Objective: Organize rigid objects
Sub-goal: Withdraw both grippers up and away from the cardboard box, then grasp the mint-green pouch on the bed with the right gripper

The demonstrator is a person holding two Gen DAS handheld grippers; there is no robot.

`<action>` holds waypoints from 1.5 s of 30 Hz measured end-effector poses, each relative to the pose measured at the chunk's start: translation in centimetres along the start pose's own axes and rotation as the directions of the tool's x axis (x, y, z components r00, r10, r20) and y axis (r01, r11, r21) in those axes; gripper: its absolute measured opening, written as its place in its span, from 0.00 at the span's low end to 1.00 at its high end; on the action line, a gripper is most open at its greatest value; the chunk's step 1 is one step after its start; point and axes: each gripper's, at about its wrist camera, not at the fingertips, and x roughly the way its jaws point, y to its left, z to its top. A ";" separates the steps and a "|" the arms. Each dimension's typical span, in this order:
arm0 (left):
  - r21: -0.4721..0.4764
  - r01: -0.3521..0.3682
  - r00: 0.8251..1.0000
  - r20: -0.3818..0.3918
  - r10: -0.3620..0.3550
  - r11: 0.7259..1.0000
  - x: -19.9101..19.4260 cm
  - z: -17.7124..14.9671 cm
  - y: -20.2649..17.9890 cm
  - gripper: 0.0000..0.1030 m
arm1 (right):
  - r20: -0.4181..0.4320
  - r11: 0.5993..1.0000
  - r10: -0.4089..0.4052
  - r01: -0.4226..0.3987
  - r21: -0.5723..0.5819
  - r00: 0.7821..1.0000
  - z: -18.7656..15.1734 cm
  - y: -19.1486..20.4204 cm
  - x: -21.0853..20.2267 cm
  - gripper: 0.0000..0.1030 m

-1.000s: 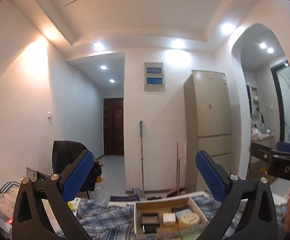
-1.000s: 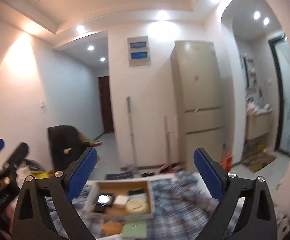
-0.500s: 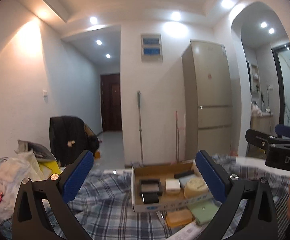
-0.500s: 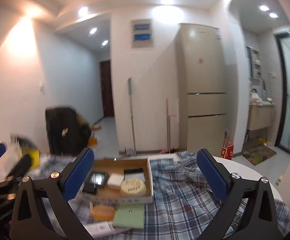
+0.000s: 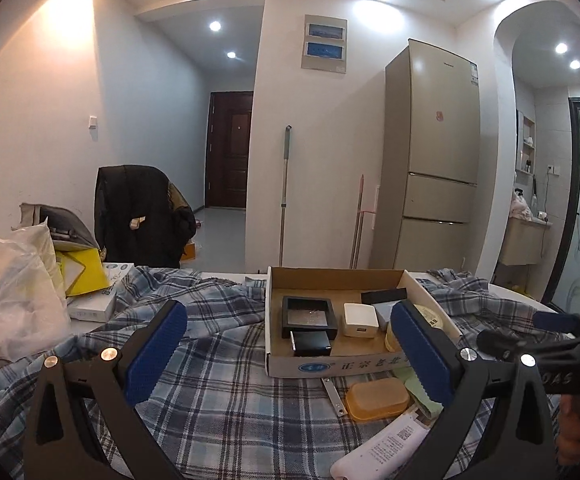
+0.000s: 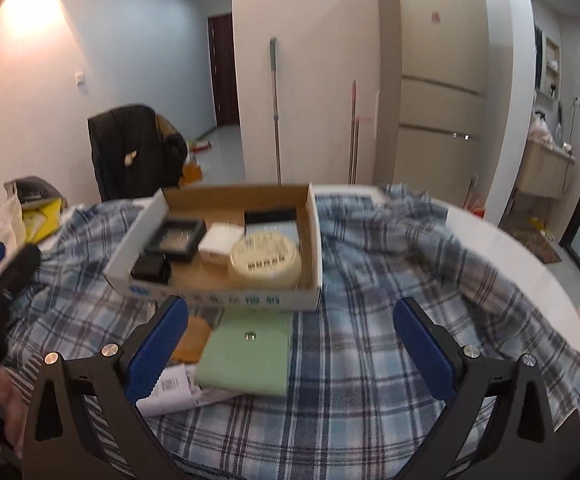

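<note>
A shallow cardboard box (image 5: 330, 364) (image 6: 225, 298) stands on a plaid cloth and holds a black frame case (image 6: 175, 238), a small black box (image 6: 149, 268), a white cube (image 6: 219, 242), a round cream tin (image 6: 265, 262) and a dark flat box (image 6: 269, 216). In front of it lie an orange soap case (image 5: 376, 398), a pale green flat box (image 6: 245, 354), a white tube (image 5: 382, 446) and a thin metal piece (image 5: 336, 396). My left gripper (image 5: 290, 354) is open and empty above the cloth. My right gripper (image 6: 292, 350) is open and empty over the green box.
The plaid cloth (image 5: 217, 396) covers a round white table (image 6: 522, 264). A white plastic bag (image 5: 9, 296), yellow packet and white boxes crowd the left side. A chair with a dark jacket (image 5: 137, 212), a fridge (image 5: 434, 160) and a mop stand behind.
Both grippers have tilted down and moved closer to the table. The box and the loose items in front of it now fill the lower views. Jaws stayed open.
</note>
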 end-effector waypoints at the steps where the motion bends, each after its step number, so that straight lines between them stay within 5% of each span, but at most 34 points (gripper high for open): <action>1: 0.007 -0.001 1.000 0.007 0.001 1.000 -0.2 0.0 -0.1 1.00 | -0.015 1.000 0.001 -0.001 -0.008 1.000 -0.2 0.1 0.4 0.99; 15: -0.032 -0.045 0.998 -0.039 0.043 0.999 0.4 0.2 0.7 1.00 | -0.279 0.996 0.066 -0.081 -0.043 0.958 -2.6 2.3 6.2 0.88; 20: -0.020 -0.037 0.999 -0.040 0.036 0.999 0.5 0.2 0.8 1.00 | -0.310 0.995 0.070 -0.089 -0.046 0.948 -3.0 2.5 6.6 0.69; 33: 0.005 -0.050 0.999 -0.009 0.050 0.999 0.2 0.0 0.3 1.00 | -0.367 0.994 0.027 -0.065 -0.091 0.930 -3.9 -1.0 2.7 0.68; 45: -0.001 -0.064 0.998 -0.010 0.064 0.998 0.1 0.0 0.6 1.00 | -0.447 0.997 0.002 -0.034 -0.063 0.894 -4.9 -1.9 4.7 0.72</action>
